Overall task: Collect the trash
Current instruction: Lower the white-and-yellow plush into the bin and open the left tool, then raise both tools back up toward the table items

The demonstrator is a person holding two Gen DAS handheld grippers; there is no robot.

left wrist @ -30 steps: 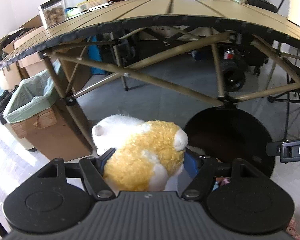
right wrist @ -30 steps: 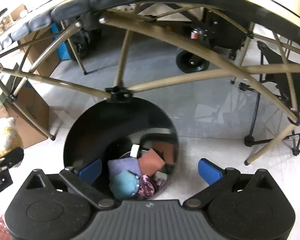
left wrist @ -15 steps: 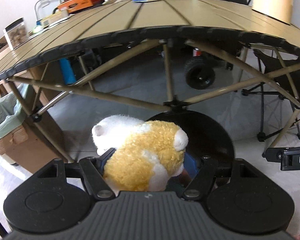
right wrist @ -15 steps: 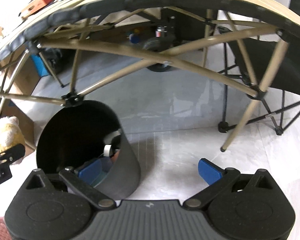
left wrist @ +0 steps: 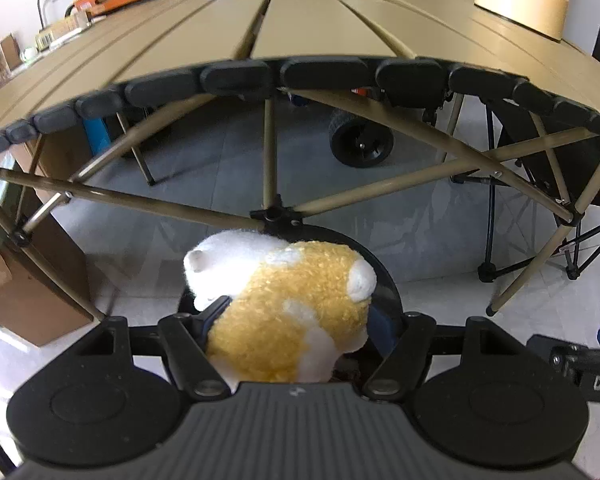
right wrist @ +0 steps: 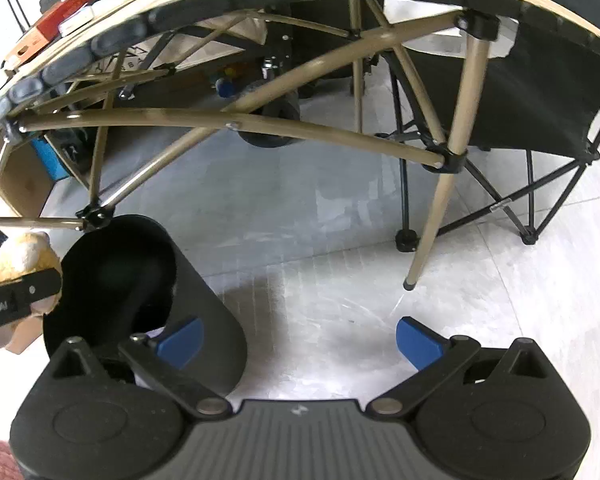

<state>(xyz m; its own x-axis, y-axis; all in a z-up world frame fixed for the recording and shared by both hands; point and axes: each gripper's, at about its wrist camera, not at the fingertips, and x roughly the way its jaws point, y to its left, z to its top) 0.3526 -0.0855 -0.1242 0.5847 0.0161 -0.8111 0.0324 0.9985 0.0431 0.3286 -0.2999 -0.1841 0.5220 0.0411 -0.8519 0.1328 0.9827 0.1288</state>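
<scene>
My left gripper (left wrist: 296,316) is shut on a yellow and white plush toy (left wrist: 284,312) and holds it right above the black round bin (left wrist: 384,276), whose rim shows behind the toy. In the right wrist view the same bin (right wrist: 140,292) stands on the floor at lower left, with the plush toy (right wrist: 16,256) and the left gripper at its left rim. My right gripper (right wrist: 298,340) is open and empty, its left blue pad (right wrist: 180,340) in front of the bin's wall, its right pad over bare floor.
A tan folding table (left wrist: 300,28) with crossed legs stands just behind the bin. A cardboard box (left wrist: 24,288) sits at the left, a black folding chair (right wrist: 540,92) at the right, a black wheel (left wrist: 360,144) under the table. Boxes lie on the tabletop.
My left gripper has carried the plush toy rightward until it hangs over the bin. My right gripper has swung right, so the bin slid to the left of its view and its contents are hidden.
</scene>
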